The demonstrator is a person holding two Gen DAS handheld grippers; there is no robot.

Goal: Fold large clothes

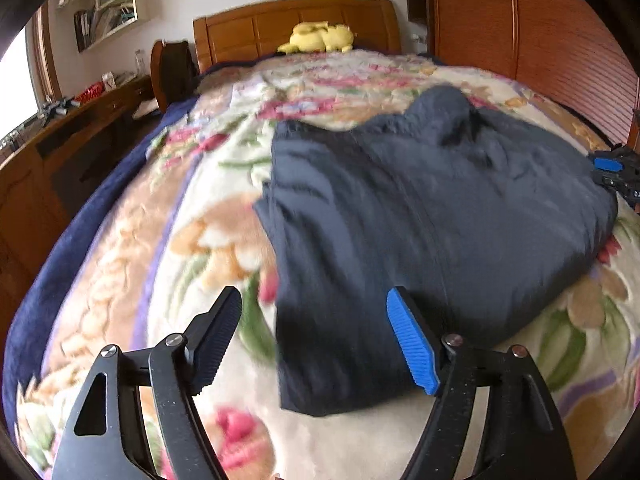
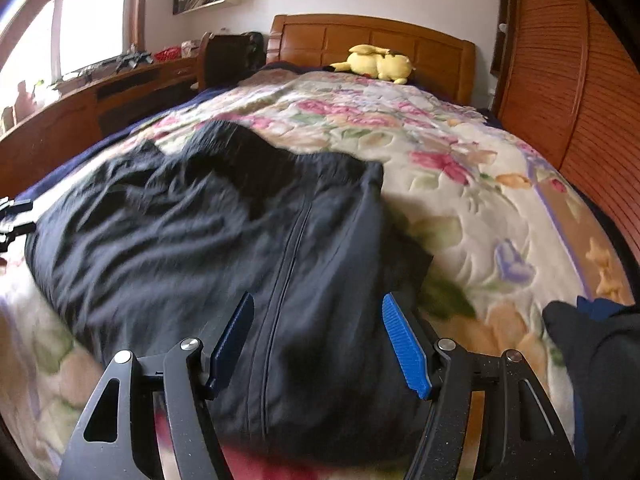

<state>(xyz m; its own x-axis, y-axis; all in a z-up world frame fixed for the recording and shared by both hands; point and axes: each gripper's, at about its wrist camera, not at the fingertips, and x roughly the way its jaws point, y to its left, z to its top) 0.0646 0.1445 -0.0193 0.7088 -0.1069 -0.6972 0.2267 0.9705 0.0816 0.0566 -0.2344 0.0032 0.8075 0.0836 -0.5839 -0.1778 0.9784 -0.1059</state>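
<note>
A dark navy jacket (image 1: 420, 208) lies spread on the floral blanket (image 1: 160, 264), its hood toward the headboard and its zipper line running toward me. My left gripper (image 1: 314, 300) hovers open over the jacket's near left edge, with one finger above the blanket and the blue pad (image 1: 412, 348) above the cloth. In the right wrist view the jacket (image 2: 240, 232) fills the middle. My right gripper (image 2: 318, 304) stands open above its near hem, straddling the zipper, and nothing is pinched. Each gripper shows at the edge of the other's view: the right gripper (image 1: 612, 172) and the left gripper (image 2: 16, 216).
A yellow plush toy (image 2: 376, 64) rests by the wooden headboard (image 2: 400, 40). A wooden desk (image 1: 72, 136) and a chair run along the bed's left side. A slatted wooden wardrobe (image 1: 560, 60) stands on the right. A person's dark sleeve (image 2: 600, 360) is at the lower right.
</note>
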